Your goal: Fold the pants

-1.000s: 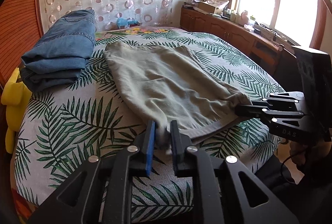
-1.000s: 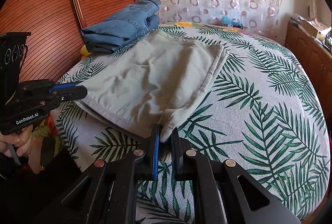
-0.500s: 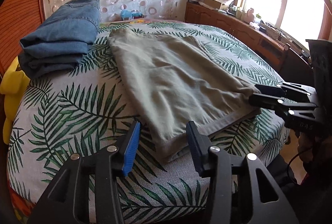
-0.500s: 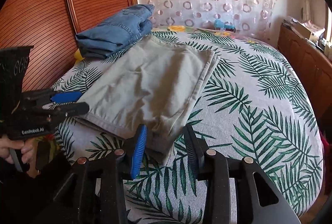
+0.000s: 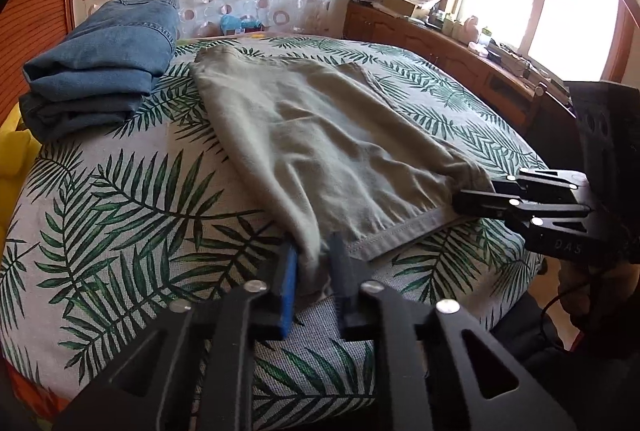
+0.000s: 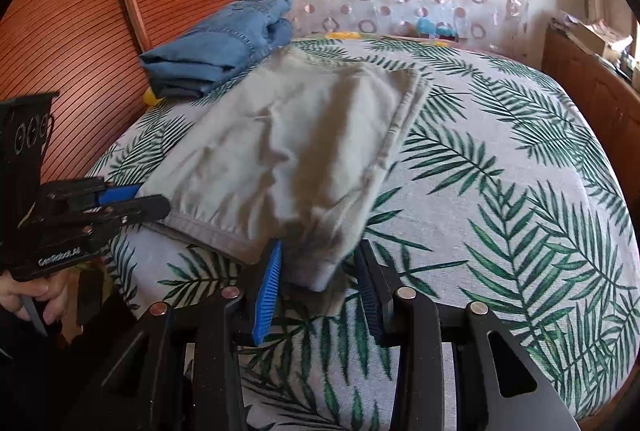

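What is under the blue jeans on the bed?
The folded blue jeans lie on the leaf-print bedspread. Something yellow peeks out beside their lower edge. Whatever else lies beneath the pile is covered.

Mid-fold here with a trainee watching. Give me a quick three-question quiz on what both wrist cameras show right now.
1. True or false: the left gripper is shut on a near corner of the khaki pants.
2. What lies folded at the far left of the bed? A) blue jeans B) a white towel C) a red blanket
3. Do the pads of the right gripper press on the pants?

Key: 1 true. 2 A. 3 No; its jaws are closing with the corner between them.
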`<state>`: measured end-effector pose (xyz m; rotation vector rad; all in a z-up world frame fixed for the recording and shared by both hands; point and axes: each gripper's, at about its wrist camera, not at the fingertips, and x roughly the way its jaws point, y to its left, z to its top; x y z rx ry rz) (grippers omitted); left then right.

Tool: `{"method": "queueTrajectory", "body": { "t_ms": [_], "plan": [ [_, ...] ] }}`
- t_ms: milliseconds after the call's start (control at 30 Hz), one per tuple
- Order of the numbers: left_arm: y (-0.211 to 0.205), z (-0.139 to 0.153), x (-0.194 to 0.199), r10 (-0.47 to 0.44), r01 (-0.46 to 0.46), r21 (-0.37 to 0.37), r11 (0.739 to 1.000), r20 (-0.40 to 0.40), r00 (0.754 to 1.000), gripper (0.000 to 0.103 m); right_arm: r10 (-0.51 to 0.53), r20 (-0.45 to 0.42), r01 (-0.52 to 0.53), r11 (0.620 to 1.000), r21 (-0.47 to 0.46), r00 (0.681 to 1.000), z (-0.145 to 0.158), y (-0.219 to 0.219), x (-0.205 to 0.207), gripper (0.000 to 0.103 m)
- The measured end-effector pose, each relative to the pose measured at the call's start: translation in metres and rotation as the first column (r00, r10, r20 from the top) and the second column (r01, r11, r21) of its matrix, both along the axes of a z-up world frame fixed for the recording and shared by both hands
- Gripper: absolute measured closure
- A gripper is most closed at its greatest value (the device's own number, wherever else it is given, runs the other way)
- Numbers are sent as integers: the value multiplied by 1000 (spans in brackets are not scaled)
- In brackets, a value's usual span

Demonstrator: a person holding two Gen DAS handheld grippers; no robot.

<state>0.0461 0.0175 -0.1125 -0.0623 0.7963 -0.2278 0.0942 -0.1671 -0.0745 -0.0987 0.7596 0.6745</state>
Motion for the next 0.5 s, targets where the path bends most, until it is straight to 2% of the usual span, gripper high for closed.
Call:
{"method": "queueTrajectory", "body": {
  "t_ms": [33,100,167,500],
  "plan": [
    [0,0,1,-2,2,3,1000,0,1000,92,-1,8,1,1000,-8,1000,1,1,0,82],
    [1,3,1,-2,2,-4,1000,2,1000,93,8,20,-8,1000,-16,1000,2,2,-2,91],
    [1,7,-1,-6,6,-6,1000,13,1000,94,6,22,-6,1000,-11,1000,4,2,-2,93],
    [3,53,-17,-27,32,-42,999,109,994,94,20,71,-25,998,62,997,30,-16,-16,94]
  ]
}}
